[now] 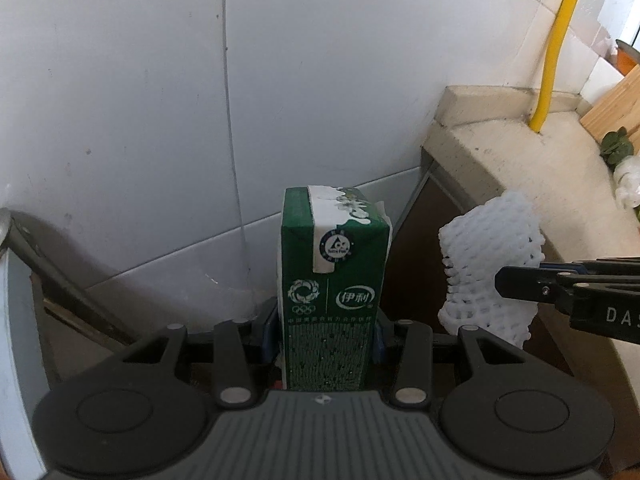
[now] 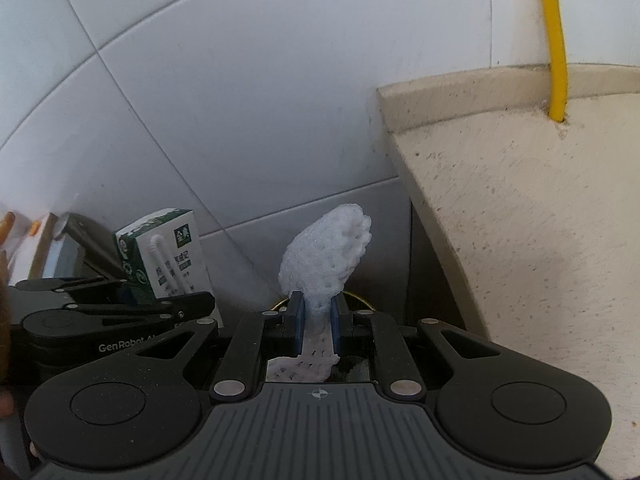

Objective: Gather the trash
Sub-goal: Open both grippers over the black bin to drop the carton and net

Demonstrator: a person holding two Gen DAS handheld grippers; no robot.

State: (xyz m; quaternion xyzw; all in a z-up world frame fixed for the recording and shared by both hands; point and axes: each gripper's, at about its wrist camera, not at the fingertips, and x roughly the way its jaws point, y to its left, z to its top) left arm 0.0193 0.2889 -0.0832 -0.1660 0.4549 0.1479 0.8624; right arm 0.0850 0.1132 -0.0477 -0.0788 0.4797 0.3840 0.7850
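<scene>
Two pieces of trash were in hand. The green milk carton (image 1: 334, 280) stood upright between the blue pads of the left gripper (image 1: 326, 344), which was closed on its lower half at a middling width. Just to that gripper's right, the white foam fruit net (image 2: 324, 264) rose from the right gripper (image 2: 316, 320), whose narrow jaws pinched its lower end while the puffed top leaned away to the right. Ahead of both grippers lay white wall tiles (image 1: 120, 100); to the right of the right gripper ran a speckled stone desk (image 2: 540, 220) with a yellow pipe (image 2: 556, 40) passing down through it.

Judging from the grips, the net looked the weaker hold: it was soft, squeezed thin, and could slide out if jolted or brushed against the desk edge close beside it. The carton was clamped low, so a sudden tilt might lever its tall top over and twist it in the pads. With the two grippers side by side, they might also knock together.

Only the left wrist view showed the carton's torn white seal, a wooden board (image 1: 612, 108) and green leaves (image 1: 614, 146) far to the right on the desk. Only the right wrist view showed the carton's white face with its attached straw, and the net's end trailing below the pads.
</scene>
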